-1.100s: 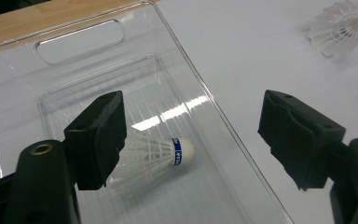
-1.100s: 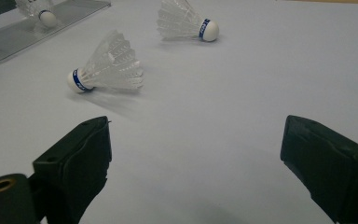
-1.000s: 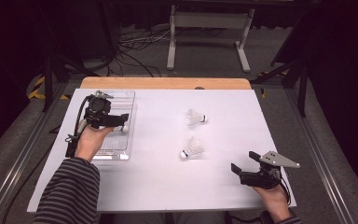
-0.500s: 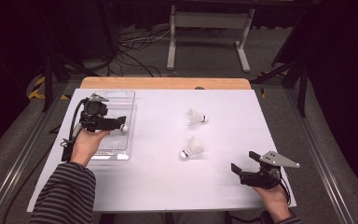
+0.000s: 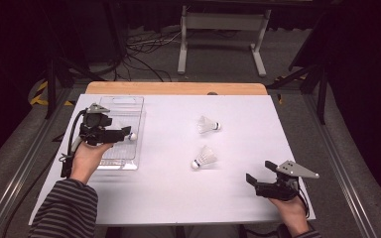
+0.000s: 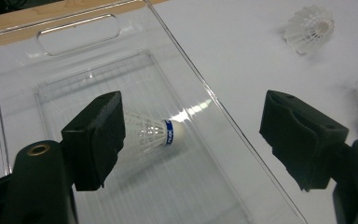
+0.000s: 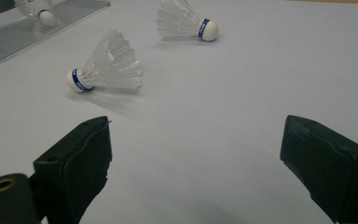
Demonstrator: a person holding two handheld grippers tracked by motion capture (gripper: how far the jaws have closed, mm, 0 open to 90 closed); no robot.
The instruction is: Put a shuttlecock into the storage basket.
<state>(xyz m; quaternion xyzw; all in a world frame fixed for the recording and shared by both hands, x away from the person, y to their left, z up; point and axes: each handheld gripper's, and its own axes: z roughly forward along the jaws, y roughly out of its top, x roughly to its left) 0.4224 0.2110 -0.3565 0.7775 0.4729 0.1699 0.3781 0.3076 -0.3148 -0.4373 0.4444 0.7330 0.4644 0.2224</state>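
Three shuttlecocks are in play on this white table (image 5: 168, 198), and nobody has named the job, though it looks to me like they are being gathered into the clear tray.

Nearest the person's edge, the right gripper (image 5: 258, 179) sits low over bare tabletop at the near right, its jaws spread wide with nothing between them; the right gripper view looks out between them across open white surface. The right hand (image 5: 291, 210) holds it from behind.

A little farther in lies the near shuttlecock (image 5: 204, 158), on its side, cork tip toward the person's left. Beyond it, apart from it, the far shuttlecock (image 5: 208, 125) also lies on its side, cork pointing right. Both are well clear of either gripper.

Over on the left, the left gripper (image 5: 127, 134) hangs above the tray (image 5: 124, 101), jaws wide apart and holding nothing. Below them the tray shuttlecock (image 6: 161, 133) rests on its side on the ribbed floor of the tray, cork toward the tray's right wall. A striped sleeve (image 5: 62, 208) leads up to the left hand (image 5: 87, 158).

These things should weigh almost nothing and roll or skid at a nudge. The white skirt looks thin and springy, likely to crush or splay under a hard squeeze. I would take one at the cork, or just behind the blue band, where it is firm, and close gently.
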